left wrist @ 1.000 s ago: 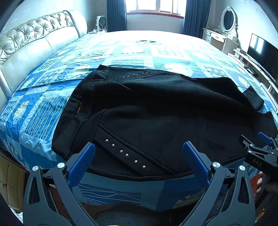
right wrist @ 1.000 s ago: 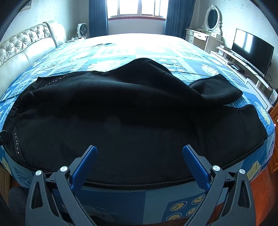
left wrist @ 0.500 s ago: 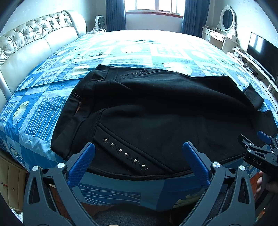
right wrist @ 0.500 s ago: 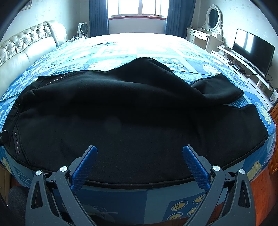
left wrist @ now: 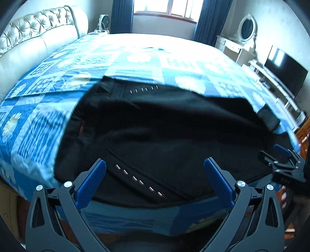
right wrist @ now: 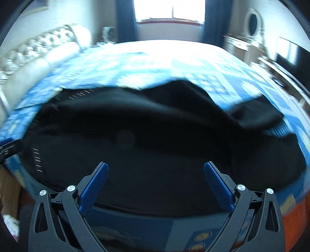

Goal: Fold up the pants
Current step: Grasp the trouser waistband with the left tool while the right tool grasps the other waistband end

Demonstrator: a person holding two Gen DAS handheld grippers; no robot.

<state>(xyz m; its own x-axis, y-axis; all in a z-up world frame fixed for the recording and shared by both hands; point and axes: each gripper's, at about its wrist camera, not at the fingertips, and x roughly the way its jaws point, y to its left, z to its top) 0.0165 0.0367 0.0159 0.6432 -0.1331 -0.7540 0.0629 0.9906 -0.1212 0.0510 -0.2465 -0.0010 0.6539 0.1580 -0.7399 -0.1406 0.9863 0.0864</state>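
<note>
Black pants (left wrist: 164, 131) lie spread sideways across the near part of a bed, waistband to the left, legs trailing right, with rows of small metal studs (left wrist: 139, 181) near the front edge. My left gripper (left wrist: 155, 166) hovers open over the near hem by the studs, holding nothing. The right gripper (right wrist: 156, 168) is open too, above the pants (right wrist: 155, 139) near their front edge, empty. A folded-over leg end (right wrist: 255, 114) lies at the right. The right gripper's tip (left wrist: 281, 164) shows at the far right of the left wrist view.
The bed carries a blue patterned cover (left wrist: 135, 58) with a tufted cream headboard (left wrist: 34, 36) on the left. A dresser with oval mirror (left wrist: 246, 29) and a TV (left wrist: 284, 71) stand at the right. A window (left wrist: 166, 7) is behind the bed.
Both views have blurred and shifted: both grippers have moved, the cameras tilting so the pants sit lower and nearer in frame. The pants lie as before. Both grippers stay open.
</note>
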